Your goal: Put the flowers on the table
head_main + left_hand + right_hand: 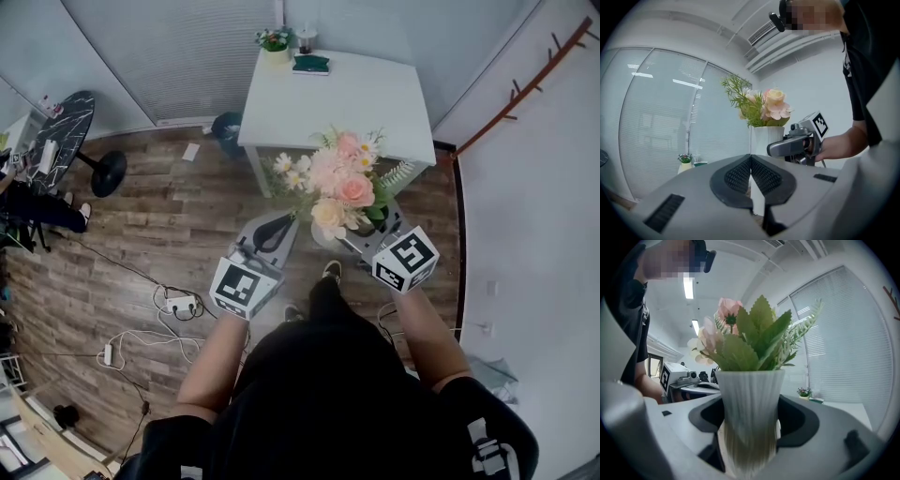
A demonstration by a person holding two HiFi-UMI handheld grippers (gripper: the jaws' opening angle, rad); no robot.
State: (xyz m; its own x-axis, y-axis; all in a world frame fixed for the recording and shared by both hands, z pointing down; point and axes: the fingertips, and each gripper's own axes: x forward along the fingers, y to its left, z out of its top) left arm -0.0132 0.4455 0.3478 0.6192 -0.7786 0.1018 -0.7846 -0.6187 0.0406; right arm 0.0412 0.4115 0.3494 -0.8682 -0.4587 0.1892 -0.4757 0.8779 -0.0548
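A bouquet of pink, peach and white flowers (339, 183) stands in a white ribbed vase (750, 413). My right gripper (361, 232) is shut on that vase and holds it up in the air, short of the white table (342, 103). In the left gripper view the vase (765, 137) and the flowers (761, 105) show beyond my jaws. My left gripper (270, 232) is shut with nothing in it, just left of the vase. The vase is mostly hidden under the blooms in the head view.
On the table's far edge sit a small potted plant (275, 40), a cup (306, 39) and a dark green book (310, 64). A dark bin (226, 131) stands at the table's left. Cables and a power strip (180, 305) lie on the wood floor. A round black table (64, 127) is far left.
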